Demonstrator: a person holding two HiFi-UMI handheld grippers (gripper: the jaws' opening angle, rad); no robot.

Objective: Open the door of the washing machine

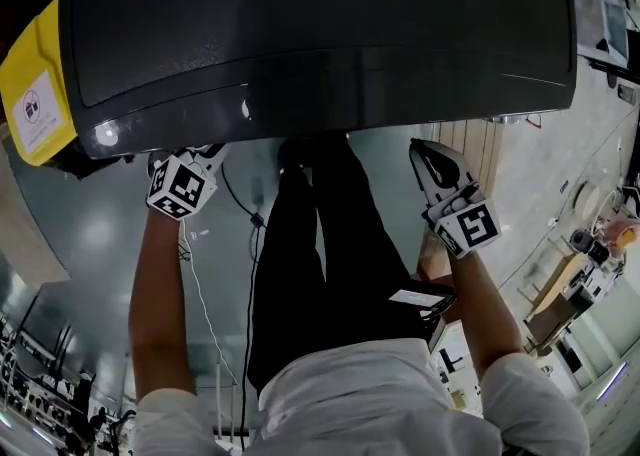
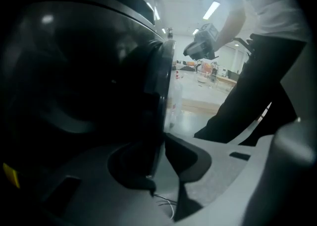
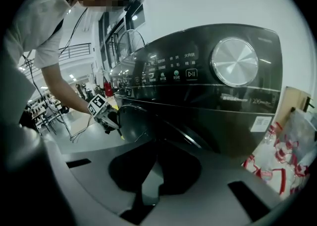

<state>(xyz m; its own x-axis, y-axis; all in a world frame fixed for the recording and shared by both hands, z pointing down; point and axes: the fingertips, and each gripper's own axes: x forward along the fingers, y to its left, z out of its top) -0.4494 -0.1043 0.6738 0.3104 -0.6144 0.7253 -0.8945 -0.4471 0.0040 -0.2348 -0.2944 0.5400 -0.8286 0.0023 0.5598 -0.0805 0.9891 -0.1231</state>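
- the washing machine (image 1: 300,34) is dark grey and fills the head view from 10 to 2 o'clock. the person stands in front of it, with black trousers (image 1: 320,274) in the middle of the view.
- its round door (image 3: 134,121) sits on the machine's front, under the control panel (image 3: 173,71). in the right gripper view the door lies at 9 o'clock from the centre and the silver dial (image 3: 234,62) at 1 o'clock.
- the left gripper (image 3: 111,120) is at the far edge of the door in that view. in the left gripper view the rim (image 2: 161,96) of the door runs down between the two jaws. one jaw lies against it from each side, so this gripper pinches the rim.
- i cannot tell if the door is ajar, because this part is too dark.
- the right gripper (image 1: 420,152) hovers at 3 o'clock in the head view, just under the machine's front edge and apart from the door. its jaws are pressed together at the tips and nothing is between them.
- a yellow panel (image 1: 35,94) with a white label is at 9 o'clock in the head view, and a thin cable (image 1: 200,284) lies on the floor at 7 o'clock.
- a red-and-white bag (image 3: 287,155) stands at 4 o'clock in the right gripper view.
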